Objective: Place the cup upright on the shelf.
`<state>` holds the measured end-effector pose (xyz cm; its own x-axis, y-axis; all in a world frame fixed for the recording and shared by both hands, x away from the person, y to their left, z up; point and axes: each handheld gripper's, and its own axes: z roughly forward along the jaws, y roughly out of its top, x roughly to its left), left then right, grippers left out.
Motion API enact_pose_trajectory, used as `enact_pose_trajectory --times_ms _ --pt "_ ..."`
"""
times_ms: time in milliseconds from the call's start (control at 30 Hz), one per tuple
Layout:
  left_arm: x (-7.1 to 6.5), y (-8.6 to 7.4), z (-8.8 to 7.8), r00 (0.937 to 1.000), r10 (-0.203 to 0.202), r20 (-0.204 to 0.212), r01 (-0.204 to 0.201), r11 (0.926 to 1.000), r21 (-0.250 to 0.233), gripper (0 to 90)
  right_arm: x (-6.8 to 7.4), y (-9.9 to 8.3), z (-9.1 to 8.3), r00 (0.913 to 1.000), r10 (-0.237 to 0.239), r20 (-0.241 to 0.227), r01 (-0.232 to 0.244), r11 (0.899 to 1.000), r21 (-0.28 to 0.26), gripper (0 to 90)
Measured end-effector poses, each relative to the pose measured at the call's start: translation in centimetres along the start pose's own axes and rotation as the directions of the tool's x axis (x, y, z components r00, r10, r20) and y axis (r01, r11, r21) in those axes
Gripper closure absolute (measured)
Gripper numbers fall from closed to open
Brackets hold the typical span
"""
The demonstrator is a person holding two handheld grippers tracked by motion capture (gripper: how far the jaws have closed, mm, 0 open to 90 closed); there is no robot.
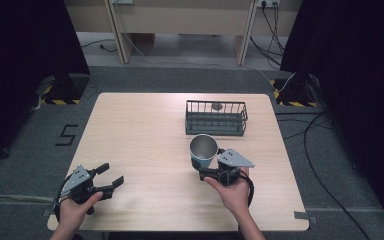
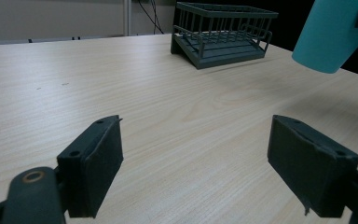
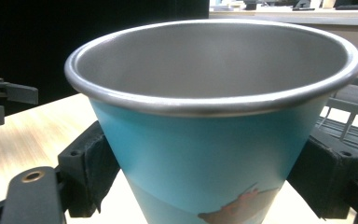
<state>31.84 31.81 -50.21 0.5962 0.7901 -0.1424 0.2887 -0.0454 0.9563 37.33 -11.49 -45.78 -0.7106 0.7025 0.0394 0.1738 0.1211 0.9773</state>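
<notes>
A teal cup (image 1: 203,151) with a steel inside and rim is held upright above the table, near its middle right. My right gripper (image 1: 211,172) is shut on the cup (image 3: 205,154), one pad on each side of its wall. The cup's teal base (image 2: 328,35) hangs in the air at the top right of the left gripper view. My left gripper (image 1: 111,176) rests open near the table's front left corner, nothing between its pads (image 2: 193,168). A dark wire rack (image 1: 216,117) stands behind the cup, toward the far right.
The rack (image 2: 223,35) has a small dark round object (image 1: 217,106) at its back. The wooden table (image 1: 140,135) is bare on the left and middle. Cables lie on the floor beyond the right edge. Dark curtains flank both sides.
</notes>
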Motion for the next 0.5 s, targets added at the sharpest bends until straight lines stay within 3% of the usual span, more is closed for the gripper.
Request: enact_pose_trajectory --times_ms 500 --pt "0.01 0.0 -0.02 1.0 -0.002 0.0 0.002 1.0 0.0 17.5 -0.92 0.77 0.0 0.9996 0.006 0.029 -0.005 1.0 -0.015 18.1"
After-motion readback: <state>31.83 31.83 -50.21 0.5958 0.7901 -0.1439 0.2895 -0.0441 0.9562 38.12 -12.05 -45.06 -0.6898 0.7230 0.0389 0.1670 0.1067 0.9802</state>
